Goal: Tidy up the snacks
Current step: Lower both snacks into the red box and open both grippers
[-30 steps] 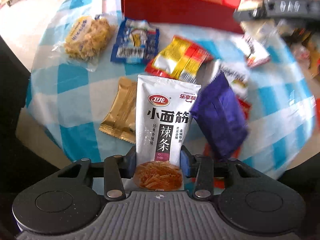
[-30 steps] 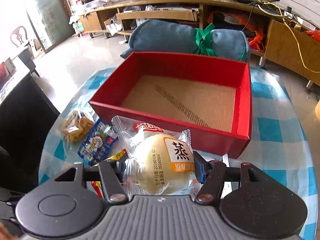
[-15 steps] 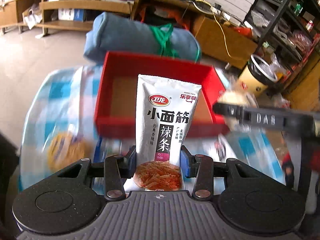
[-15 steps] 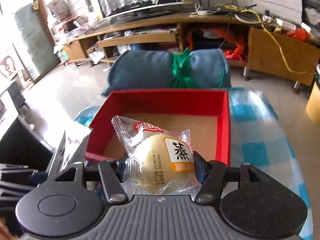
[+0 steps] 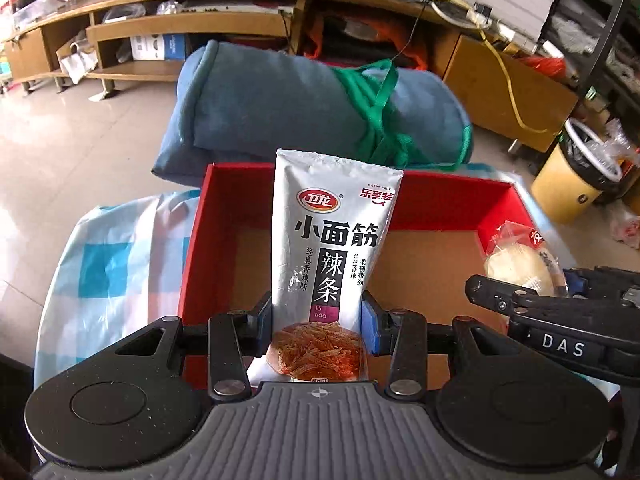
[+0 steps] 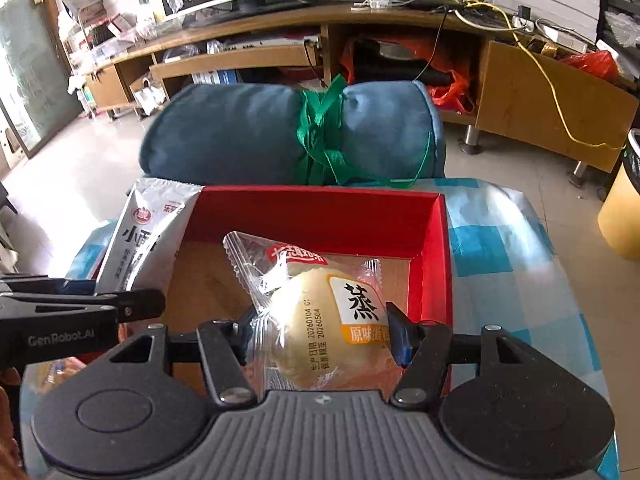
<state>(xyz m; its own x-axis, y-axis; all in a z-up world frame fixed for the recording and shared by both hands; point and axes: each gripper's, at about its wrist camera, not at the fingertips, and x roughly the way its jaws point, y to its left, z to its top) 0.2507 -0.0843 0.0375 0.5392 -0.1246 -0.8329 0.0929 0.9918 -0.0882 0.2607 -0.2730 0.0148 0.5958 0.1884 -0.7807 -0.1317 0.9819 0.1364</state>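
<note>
My left gripper point(image 5: 318, 322) is shut on a silver spicy-strip snack packet point(image 5: 332, 248), held upright over the near left part of the red cardboard box point(image 5: 444, 200). My right gripper point(image 6: 320, 336) is shut on a clear-wrapped steamed cake point(image 6: 332, 320), hanging over the box point(image 6: 320, 208) interior toward its right side. In the left wrist view the cake point(image 5: 520, 264) and the right gripper show at the right edge. The right wrist view catches the silver packet point(image 6: 140, 240) at the box's left wall. The box floor is bare brown cardboard.
The box stands on a blue and white checked tablecloth point(image 6: 500, 240). A rolled blue blanket tied with green ribbon point(image 5: 312, 108) lies just beyond the table. A yellow bin point(image 5: 576, 176) stands on the floor at right. Wooden shelving point(image 6: 280, 48) lines the far wall.
Both grippers carried their snacks away from the loose packets on the cloth and forward over the red box. The box now fills the middle of both views.
</note>
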